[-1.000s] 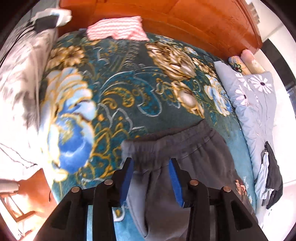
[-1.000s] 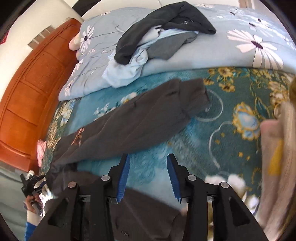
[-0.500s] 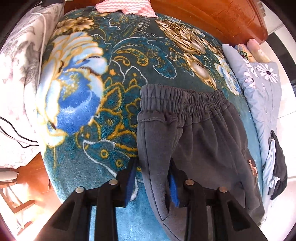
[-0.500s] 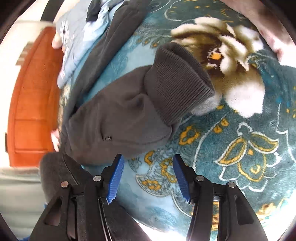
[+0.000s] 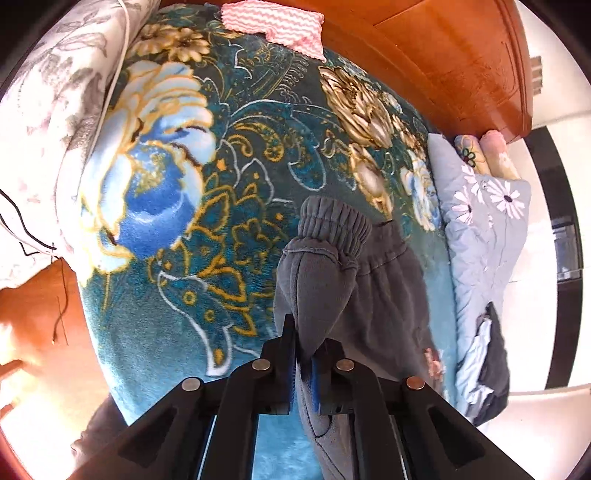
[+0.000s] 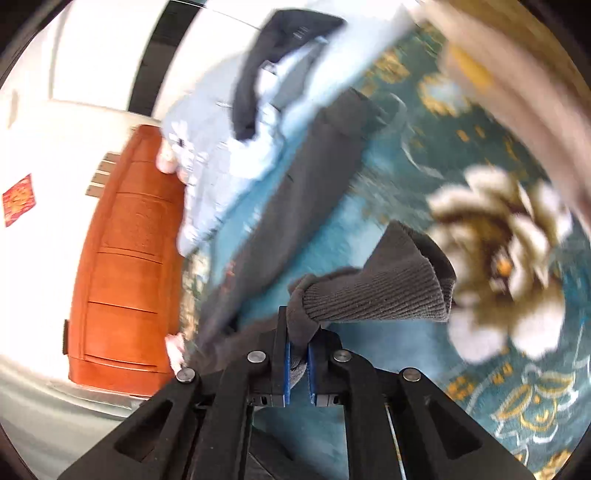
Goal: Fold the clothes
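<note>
In the left wrist view, the left tool (image 5: 303, 363) is closed on a fold of the grey sweatpants (image 5: 369, 295), pinching the fabric just below the gathered elastic waistband (image 5: 332, 221), which stands up off the bed while the remainder of the garment trails down and to the right over the teal floral blanket (image 5: 221, 184). A pink-and-white zigzag cloth (image 5: 275, 22) lies at the far edge of the blanket against the wooden headboard (image 5: 443, 55). To the right, a pale blue daisy-print quilt (image 5: 484, 229) runs along the blanket's edge, with a small heap of dark and light clothes (image 5: 487, 362) resting on it, and rolled floral pillows (image 5: 484, 155) sit at its far end. A white floral pillow (image 5: 55, 92) lies at the left. In the right wrist view, which is blurred, the right tool (image 6: 297, 363) is clamped on the ribbed cuff (image 6: 376, 291) of one leg, the cuff raised above the blanket (image 6: 517, 387). The other leg (image 6: 295, 192) stretches away toward the quilt (image 6: 210, 147), where the heap of clothes (image 6: 266, 66) rests.
</note>
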The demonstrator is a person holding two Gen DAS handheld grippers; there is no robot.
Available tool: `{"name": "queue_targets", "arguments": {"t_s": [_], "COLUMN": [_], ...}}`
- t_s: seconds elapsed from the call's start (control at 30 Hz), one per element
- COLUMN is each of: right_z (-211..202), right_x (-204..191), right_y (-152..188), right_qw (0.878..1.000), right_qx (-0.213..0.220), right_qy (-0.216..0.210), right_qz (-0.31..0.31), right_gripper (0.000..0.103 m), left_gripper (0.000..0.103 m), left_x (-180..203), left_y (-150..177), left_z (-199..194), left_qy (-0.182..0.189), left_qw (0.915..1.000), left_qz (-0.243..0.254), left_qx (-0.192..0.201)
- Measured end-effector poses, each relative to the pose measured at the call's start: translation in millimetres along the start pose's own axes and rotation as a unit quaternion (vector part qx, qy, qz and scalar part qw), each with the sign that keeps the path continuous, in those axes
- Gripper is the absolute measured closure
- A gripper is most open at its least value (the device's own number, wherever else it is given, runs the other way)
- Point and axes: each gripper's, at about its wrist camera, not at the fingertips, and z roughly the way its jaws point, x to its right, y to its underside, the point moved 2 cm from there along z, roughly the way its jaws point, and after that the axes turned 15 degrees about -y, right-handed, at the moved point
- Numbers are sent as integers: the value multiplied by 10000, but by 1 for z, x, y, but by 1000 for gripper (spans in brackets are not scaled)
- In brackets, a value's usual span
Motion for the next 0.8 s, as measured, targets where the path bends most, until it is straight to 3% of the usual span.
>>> {"name": "queue_targets", "arguments": {"t_s": [0.13, 0.27, 0.4, 0.53, 0.67, 0.8], "right_z": [-3, -10, -5, 46, 101, 145], "right_x": [-41, -44, -24, -7, 16, 41], "right_y": [-43, -60, -76, -116, -165, -197], "right_qw": [9982, 9986, 9991, 9963, 9940, 9924], "right_qx": [340, 293, 6, -218, -50, 65], "right_qy": [-245, -8, 400, 821, 909, 771], "right_qz": [-440, -435, -127, 131, 604, 959], "right_gripper": [96, 96, 96, 96, 96, 96], "left_gripper": [97, 97, 97, 97, 96, 92], "left_x": [31, 41, 57, 105, 145, 176], "left_y": [-5, 3, 3, -22, -48, -67], "left_z": [-33, -57, -45, -20, 28, 68], "left_qy": [618, 974, 583, 235, -142, -323], "left_qw": [9981, 9952, 9978, 9981, 9979, 9974], "left_qz": [-30, 71, 252, 468, 224, 512], "left_qx": [29, 59, -213, -338, -590, -399]}}
